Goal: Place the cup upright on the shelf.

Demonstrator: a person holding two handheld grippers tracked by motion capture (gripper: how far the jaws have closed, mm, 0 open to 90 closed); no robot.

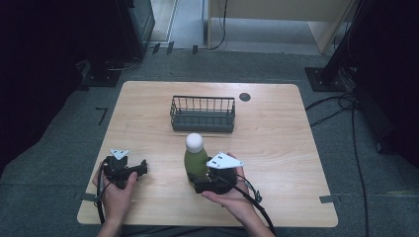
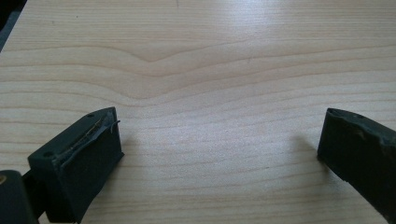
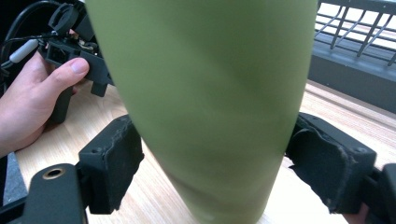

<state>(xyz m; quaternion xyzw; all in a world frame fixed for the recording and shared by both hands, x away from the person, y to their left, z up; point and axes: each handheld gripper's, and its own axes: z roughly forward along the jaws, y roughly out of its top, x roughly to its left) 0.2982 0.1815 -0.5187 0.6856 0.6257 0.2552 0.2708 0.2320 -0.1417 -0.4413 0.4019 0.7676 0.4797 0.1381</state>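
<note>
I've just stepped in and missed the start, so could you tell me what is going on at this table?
A person holds a gripper in each hand at a wooden table. The right gripper has its jaws on either side of an upright green bottle with a white cap. The left gripper is open over bare wood. A dark wire basket stands behind the bottle.

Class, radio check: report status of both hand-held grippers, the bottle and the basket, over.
Left hand-held gripper open over bare table. Right hand-held gripper closed on green bottle, upright. Wire basket beyond, path clear.
</note>
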